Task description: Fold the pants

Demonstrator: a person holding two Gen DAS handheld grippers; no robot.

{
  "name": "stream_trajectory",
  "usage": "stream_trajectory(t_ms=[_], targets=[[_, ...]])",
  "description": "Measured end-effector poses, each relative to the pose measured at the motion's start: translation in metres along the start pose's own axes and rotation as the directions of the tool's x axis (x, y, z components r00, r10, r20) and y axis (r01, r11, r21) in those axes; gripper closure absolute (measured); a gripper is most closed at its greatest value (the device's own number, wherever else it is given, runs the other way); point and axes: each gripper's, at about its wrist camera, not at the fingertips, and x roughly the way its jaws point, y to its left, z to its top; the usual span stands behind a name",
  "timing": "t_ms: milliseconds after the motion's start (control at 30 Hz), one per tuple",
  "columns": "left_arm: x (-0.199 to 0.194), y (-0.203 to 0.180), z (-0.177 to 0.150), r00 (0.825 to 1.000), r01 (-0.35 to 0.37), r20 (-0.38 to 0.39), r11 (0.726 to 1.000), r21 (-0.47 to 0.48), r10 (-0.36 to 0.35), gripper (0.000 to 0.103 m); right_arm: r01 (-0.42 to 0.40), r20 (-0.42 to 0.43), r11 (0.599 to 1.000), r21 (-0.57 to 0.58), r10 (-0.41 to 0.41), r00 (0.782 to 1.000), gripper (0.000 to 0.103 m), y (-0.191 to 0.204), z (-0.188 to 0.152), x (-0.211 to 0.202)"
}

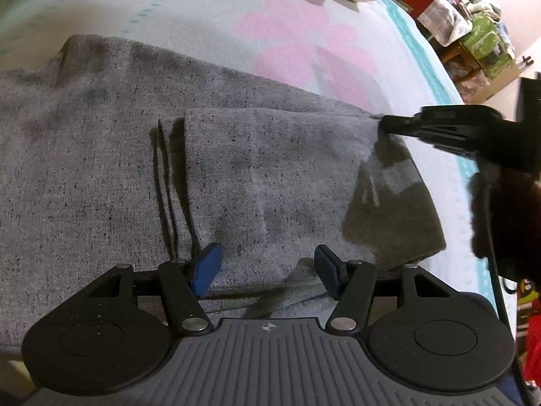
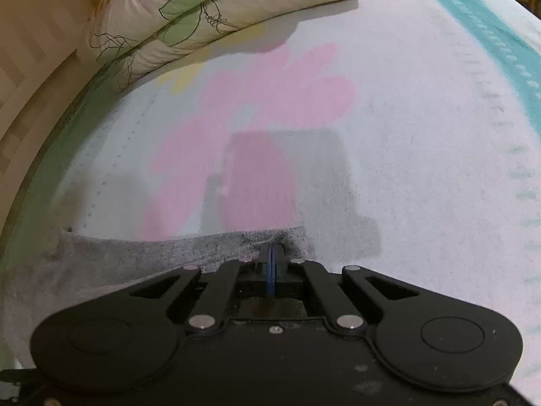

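Observation:
Grey speckled pants [image 1: 135, 155] lie spread over the bed, a folded layer on top, with dark drawstrings [image 1: 165, 186] and a darker ribbed band [image 1: 395, 216] at the right end. My left gripper [image 1: 267, 267] hovers open over the near part of the pants, blue pads [image 1: 206, 269] wide apart and nothing pinched. My right gripper [image 1: 383, 123] comes in from the right and nips the pants' far right edge. In the right wrist view, my right gripper [image 2: 270, 253] is shut, its blue pads together, with the pants' [image 2: 203, 247] edge bunched around the tips.
The bed carries a pale blanket [image 2: 405, 135] with a pink flower print [image 1: 304, 44] and a teal border [image 2: 490, 34]. A leaf-print pillow [image 2: 219, 10] lies at the far end by a wooden headboard [image 2: 30, 84]. Cluttered shelves [image 1: 473, 40] stand beyond the bed's right side. A dark fuzzy sleeve [image 1: 497, 213] holds the right gripper.

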Motion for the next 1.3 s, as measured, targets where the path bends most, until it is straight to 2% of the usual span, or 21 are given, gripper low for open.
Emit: stream_trajectory(t_ms=[33,100,200,367,500,633,700,800,933,1000,1133,1300], targets=[[0.000,0.000,0.000,1.000,0.000,-0.001,1.000,0.000,0.000,0.044,-0.006,0.007,1.000,-0.022,0.006,1.000,0.097,0.002,0.000,-0.007],[-0.001,0.000,0.001,1.000,0.001,-0.003,1.000,0.001,-0.001,0.044,-0.022,0.003,0.998,-0.067,0.023,1.000,0.093,0.007,-0.002,-0.024],[-0.001,0.000,0.002,1.000,0.001,-0.006,1.000,0.005,-0.001,0.044,-0.076,-0.046,0.989,-0.131,0.070,0.996,0.092,0.009,-0.011,-0.050],[0.002,-0.005,0.003,1.000,-0.005,-0.008,1.000,0.017,0.005,0.044,-0.115,-0.156,0.974,-0.196,0.085,0.984,0.092,0.008,-0.038,-0.079],[0.004,-0.007,0.002,1.000,-0.008,-0.013,0.999,0.034,0.008,0.044,-0.061,-0.283,0.962,-0.264,-0.016,0.959,0.093,0.005,-0.064,-0.060],[0.001,-0.003,0.000,1.000,0.005,-0.018,1.000,0.015,-0.004,0.044,-0.048,-0.274,0.979,-0.199,-0.008,0.962,0.095,-0.001,-0.061,-0.059],[-0.001,-0.001,0.000,1.000,0.011,-0.022,1.000,0.017,-0.011,0.044,-0.033,-0.267,0.977,-0.211,-0.025,0.963,0.095,0.003,-0.057,-0.062],[-0.008,0.004,-0.004,1.000,0.022,-0.020,0.999,0.026,-0.021,0.043,-0.014,-0.228,0.971,-0.241,-0.042,0.973,0.089,0.015,-0.052,-0.072],[-0.022,0.026,-0.006,1.000,0.025,-0.018,0.999,-0.028,-0.025,0.030,-0.011,-0.148,0.978,-0.208,-0.020,0.989,0.081,0.023,-0.045,-0.091],[-0.038,0.040,-0.005,0.999,0.032,0.018,0.997,-0.076,-0.030,0.022,-0.021,-0.113,0.976,-0.216,-0.004,0.994,0.080,0.037,-0.041,-0.096],[-0.079,0.064,0.002,0.993,0.009,0.118,0.993,-0.115,0.005,0.006,-0.068,-0.074,0.966,-0.249,0.051,0.996,0.072,0.073,-0.037,-0.098],[-0.128,0.110,0.010,0.973,-0.008,0.225,0.977,-0.215,0.058,0.003,-0.131,-0.081,0.949,-0.286,0.112,0.990,0.072,0.121,-0.041,-0.081]])
